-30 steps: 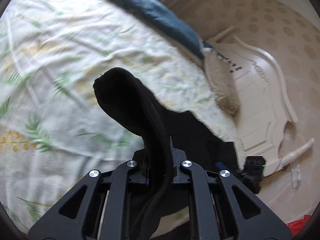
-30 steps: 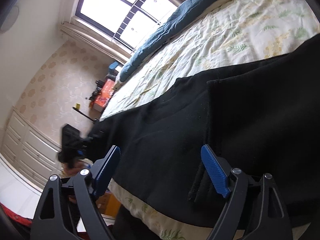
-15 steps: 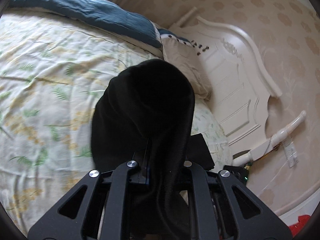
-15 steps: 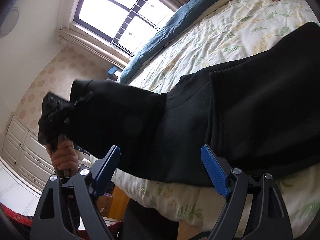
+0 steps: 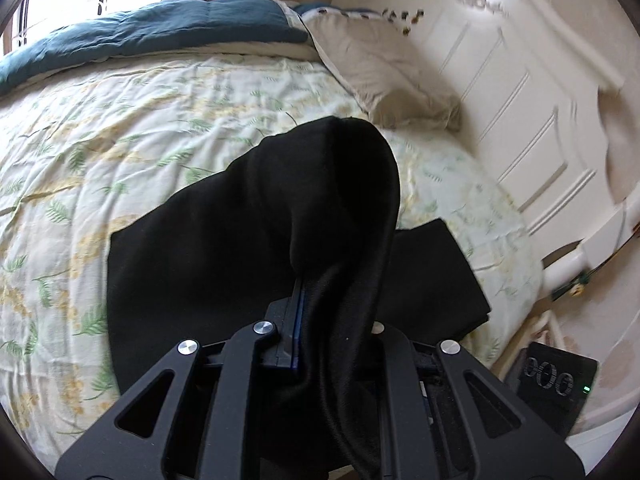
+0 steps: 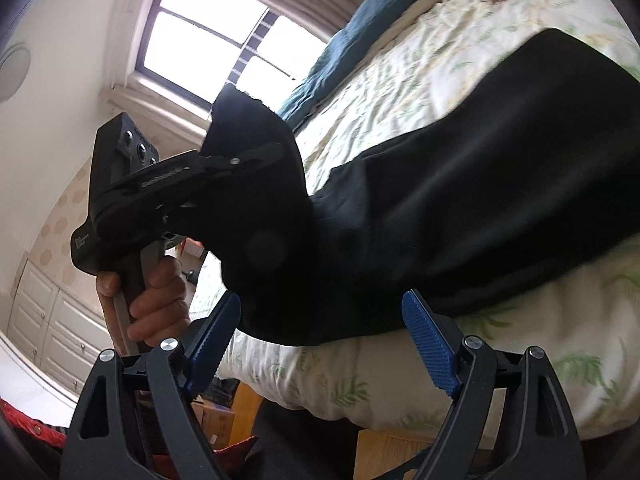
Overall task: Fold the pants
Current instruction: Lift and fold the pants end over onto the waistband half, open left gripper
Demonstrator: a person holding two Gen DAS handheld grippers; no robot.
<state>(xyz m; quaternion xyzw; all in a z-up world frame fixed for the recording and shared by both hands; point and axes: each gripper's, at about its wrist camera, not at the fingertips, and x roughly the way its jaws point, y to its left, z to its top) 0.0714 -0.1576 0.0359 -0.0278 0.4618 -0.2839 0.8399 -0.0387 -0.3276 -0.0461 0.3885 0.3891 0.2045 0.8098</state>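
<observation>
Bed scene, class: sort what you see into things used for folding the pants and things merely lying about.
In use: black pants; left gripper, shut on them; right gripper, open.
Lying about: teal blanket; beige pillow; floral bedsheet.

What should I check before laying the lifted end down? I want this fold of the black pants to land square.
1. Left gripper shut on the pants: ok, cloth is clamped and drapes over the fingers.
2. Right gripper free: ok, jaws wide open, nothing between them.
3. Rest of the pants lying flat on the bedspread: ok, no bunching visible.
4. Lifted end lined up with the lower layer's edges: cannot tell, the raised cloth hides them.
5. Landing area clear of the pillow: ok, it lies apart near the headboard.
</observation>
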